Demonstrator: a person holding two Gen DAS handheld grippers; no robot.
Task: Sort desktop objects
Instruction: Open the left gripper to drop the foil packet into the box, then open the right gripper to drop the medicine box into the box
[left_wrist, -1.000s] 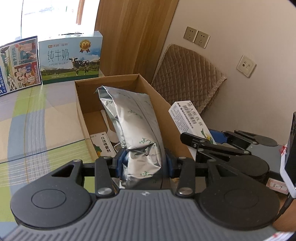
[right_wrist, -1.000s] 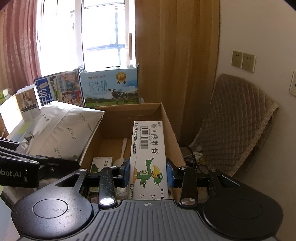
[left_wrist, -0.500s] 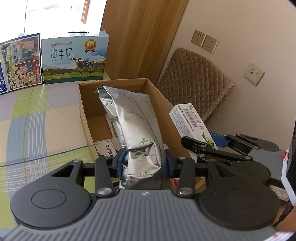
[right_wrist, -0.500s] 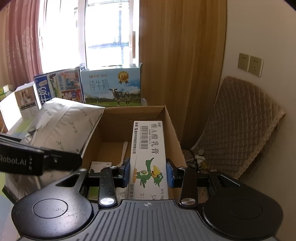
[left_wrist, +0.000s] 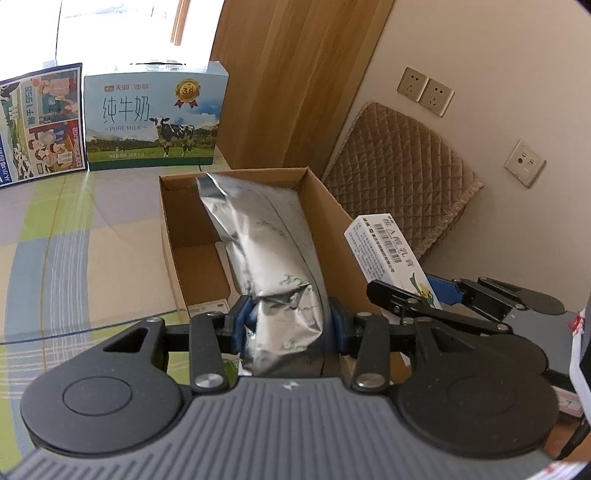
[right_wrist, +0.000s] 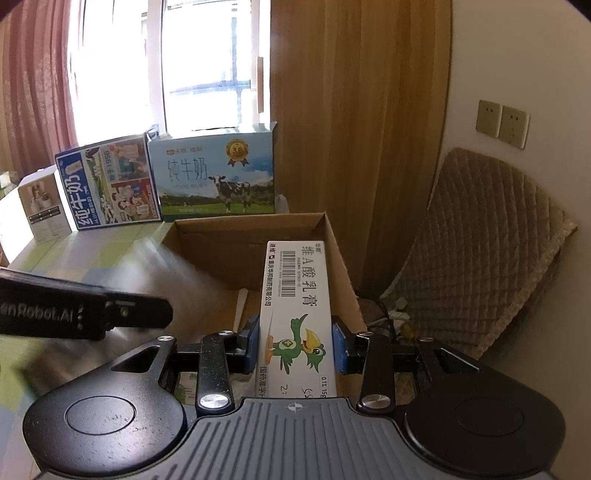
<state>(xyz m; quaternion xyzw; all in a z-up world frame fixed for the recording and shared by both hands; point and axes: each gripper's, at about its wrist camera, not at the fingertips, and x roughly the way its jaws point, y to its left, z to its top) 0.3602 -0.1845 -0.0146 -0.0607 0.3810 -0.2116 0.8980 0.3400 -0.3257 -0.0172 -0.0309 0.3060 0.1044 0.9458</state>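
Observation:
My left gripper (left_wrist: 288, 325) is shut on a silver foil pouch (left_wrist: 266, 251) and holds it over the open cardboard box (left_wrist: 177, 236). My right gripper (right_wrist: 297, 339) is shut on a white ointment carton with a green bird (right_wrist: 295, 314), held above the box's right wall (right_wrist: 340, 258). The carton also shows in the left wrist view (left_wrist: 388, 254), right of the box. In the right wrist view the pouch is a motion-blurred pale shape (right_wrist: 177, 280) beside the left gripper's arm (right_wrist: 85, 314). A small white-green carton (left_wrist: 207, 306) lies in the box.
A pure-milk carton (left_wrist: 151, 118) and a blue milk carton (left_wrist: 37, 122) stand behind the box on the checked tablecloth (left_wrist: 55, 240). A small white box (right_wrist: 40, 210) stands at far left. A quilted brown cushion (right_wrist: 487, 236) leans on the wall to the right.
Both grippers have drawn back and risen from the box with their loads still held. The left one is moving fast; the pouch blurs in the right wrist view.

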